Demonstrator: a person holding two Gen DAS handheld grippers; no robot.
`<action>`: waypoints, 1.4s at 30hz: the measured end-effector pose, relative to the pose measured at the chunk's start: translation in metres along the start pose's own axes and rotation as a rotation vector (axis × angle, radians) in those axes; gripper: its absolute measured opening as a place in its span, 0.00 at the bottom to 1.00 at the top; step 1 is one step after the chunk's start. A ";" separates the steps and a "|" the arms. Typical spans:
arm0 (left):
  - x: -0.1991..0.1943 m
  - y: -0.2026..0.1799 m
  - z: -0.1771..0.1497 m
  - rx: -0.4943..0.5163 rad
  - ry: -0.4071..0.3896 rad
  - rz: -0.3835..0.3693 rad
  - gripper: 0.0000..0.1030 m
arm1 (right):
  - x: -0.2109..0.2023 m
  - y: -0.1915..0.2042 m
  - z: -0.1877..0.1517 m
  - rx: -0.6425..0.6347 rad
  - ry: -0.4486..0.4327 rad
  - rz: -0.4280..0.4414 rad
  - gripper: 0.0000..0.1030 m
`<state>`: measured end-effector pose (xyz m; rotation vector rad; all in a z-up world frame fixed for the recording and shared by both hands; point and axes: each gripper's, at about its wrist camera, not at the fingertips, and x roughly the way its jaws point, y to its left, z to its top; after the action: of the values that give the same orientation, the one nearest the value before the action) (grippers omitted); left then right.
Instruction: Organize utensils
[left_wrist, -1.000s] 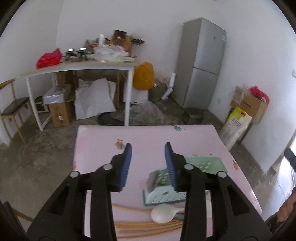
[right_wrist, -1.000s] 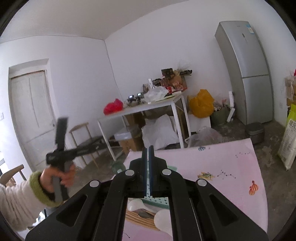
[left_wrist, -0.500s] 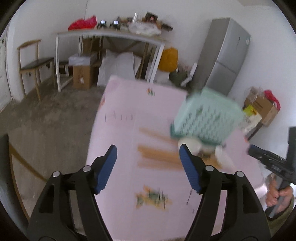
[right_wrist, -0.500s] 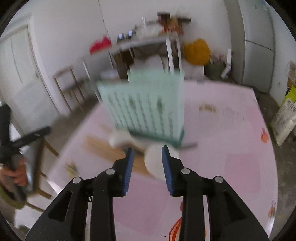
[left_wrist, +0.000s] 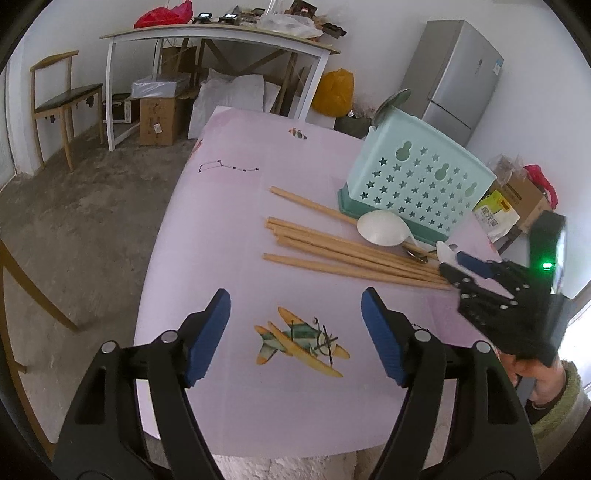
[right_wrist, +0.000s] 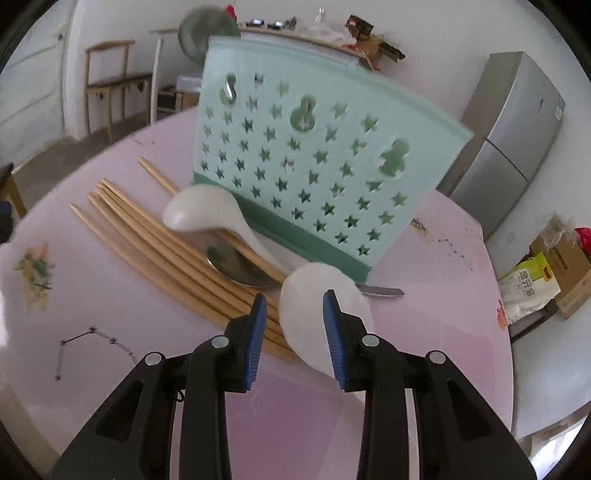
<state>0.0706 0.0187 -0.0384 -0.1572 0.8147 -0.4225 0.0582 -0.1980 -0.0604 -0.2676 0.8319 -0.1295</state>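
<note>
A mint green utensil holder (left_wrist: 417, 181) (right_wrist: 317, 173) with star holes stands on the pink table (left_wrist: 229, 206). Several wooden chopsticks (left_wrist: 343, 251) (right_wrist: 155, 240) lie beside it with a white spoon (left_wrist: 382, 229) (right_wrist: 205, 212) and a metal spoon (right_wrist: 240, 269). A second white spoon (right_wrist: 306, 314) lies just in front of my right gripper (right_wrist: 293, 328), between its open jaws. My left gripper (left_wrist: 295, 332) is open and empty above a plane picture. The right gripper also shows in the left wrist view (left_wrist: 458, 264).
A white side table (left_wrist: 218, 37) with clutter, a wooden chair (left_wrist: 62, 99), boxes and bags stand behind the table. A grey fridge (left_wrist: 458, 74) (right_wrist: 513, 140) is at the back right. A cardboard box (right_wrist: 569, 273) sits on the floor at the right.
Both grippers have swung down toward the table and opened wider. The right gripper, shut a second ago, has closed in on the near white spoon.
</note>
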 end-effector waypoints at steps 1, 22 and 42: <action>0.001 0.000 -0.001 -0.002 -0.001 -0.001 0.70 | 0.004 0.002 -0.001 0.009 0.002 -0.008 0.30; 0.004 -0.008 -0.019 0.006 0.011 -0.010 0.77 | -0.091 -0.078 0.010 0.319 -0.168 0.091 0.01; -0.003 -0.028 -0.022 0.043 0.002 -0.002 0.78 | -0.160 -0.173 0.112 0.497 -0.722 0.558 0.01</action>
<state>0.0440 -0.0048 -0.0432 -0.1179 0.8072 -0.4416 0.0328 -0.3081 0.1743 0.3796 0.1155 0.2741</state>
